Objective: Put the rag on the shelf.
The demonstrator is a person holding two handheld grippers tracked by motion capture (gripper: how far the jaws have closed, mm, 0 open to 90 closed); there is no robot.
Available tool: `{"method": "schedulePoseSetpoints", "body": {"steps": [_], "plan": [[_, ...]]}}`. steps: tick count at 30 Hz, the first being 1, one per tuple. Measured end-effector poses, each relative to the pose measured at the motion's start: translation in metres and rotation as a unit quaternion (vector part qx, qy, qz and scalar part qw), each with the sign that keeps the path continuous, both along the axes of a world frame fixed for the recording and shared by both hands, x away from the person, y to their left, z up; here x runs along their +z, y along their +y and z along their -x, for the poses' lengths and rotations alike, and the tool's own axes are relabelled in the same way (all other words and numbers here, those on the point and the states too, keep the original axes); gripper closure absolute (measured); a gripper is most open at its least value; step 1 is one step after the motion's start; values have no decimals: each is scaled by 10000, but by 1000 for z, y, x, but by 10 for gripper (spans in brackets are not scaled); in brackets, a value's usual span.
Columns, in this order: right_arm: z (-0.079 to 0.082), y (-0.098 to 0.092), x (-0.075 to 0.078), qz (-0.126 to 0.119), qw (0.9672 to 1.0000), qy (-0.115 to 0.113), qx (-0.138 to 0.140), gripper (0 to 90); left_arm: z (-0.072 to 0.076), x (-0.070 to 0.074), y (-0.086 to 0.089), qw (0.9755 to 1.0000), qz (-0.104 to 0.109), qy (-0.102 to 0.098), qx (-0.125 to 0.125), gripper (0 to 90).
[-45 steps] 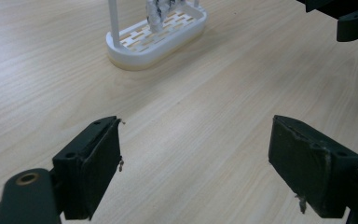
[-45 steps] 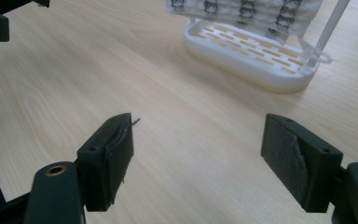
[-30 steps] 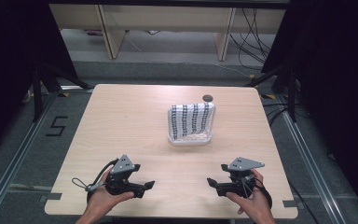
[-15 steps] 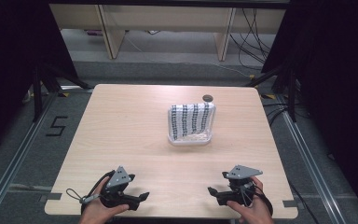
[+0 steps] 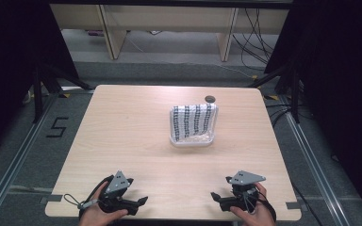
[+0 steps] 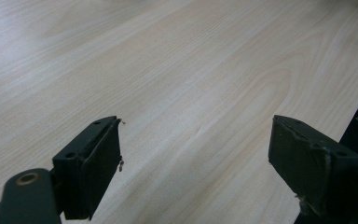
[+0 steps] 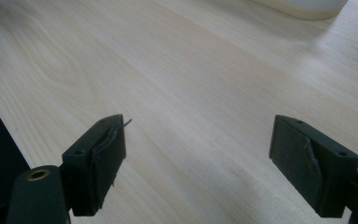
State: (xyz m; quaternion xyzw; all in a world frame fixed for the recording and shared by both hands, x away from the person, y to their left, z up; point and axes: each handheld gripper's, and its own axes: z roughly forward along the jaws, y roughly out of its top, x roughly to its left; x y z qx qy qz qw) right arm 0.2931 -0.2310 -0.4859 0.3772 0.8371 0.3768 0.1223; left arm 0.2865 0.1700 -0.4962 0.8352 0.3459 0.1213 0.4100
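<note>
A white tray [image 5: 192, 140] stands a little right of the middle of the wooden table [image 5: 122, 127], with a black-and-white patterned cloth [image 5: 193, 120] draped in and over it. My left gripper [image 5: 140, 201] lies low at the near left edge, open, bare wood between its pads [image 6: 105, 158]. My right gripper [image 5: 215, 196] sits at the near right edge, pointing left. Its jaws have just been opening and stand wide apart with nothing between them [image 7: 198, 154]. The tray's rim [image 7: 303, 7] shows at the top of the right gripper view.
A dark round cable hole [image 5: 210, 99] lies in the tabletop just behind the tray. Black frames and cables stand on the floor around the table. The table's near edge [image 5: 169, 217] runs right under both hands.
Both hands have drawn back toward the near edge of the table, the left one more than the right. The tray and cloth have not moved.
</note>
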Motion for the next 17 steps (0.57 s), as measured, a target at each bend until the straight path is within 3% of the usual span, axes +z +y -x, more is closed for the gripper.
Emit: {"method": "schedulePoseSetpoints", "body": {"steps": [1, 5, 9, 13, 15, 17], "plan": [[-1, -1, -1, 46, 9999, -90, 28, 196, -1, 0, 0, 10000, -29, 0, 13, 162], [0, 0, -1, 21, 10000, -29, -2, 195, 0, -2, -1, 10000, 91, 15, 33, 162], [-2, 0, -2, 53, 10000, -59, 49, 195, -1, -2, 0, 10000, -83, 27, 13, 163], [-1, 0, -1, -11, 10000, -5, -7, 195, -1, -2, 1, 9999, -116, -2, 15, 164], [-2, -1, -1, 15, 10000, -62, -24, 194, -1, -3, 0, 10000, -1, -8, 64, 164], [-3, -1, -3, 5, 10000, -73, 68, 194, -3, -3, 1, 9999, -91, -43, 16, 164]]}}
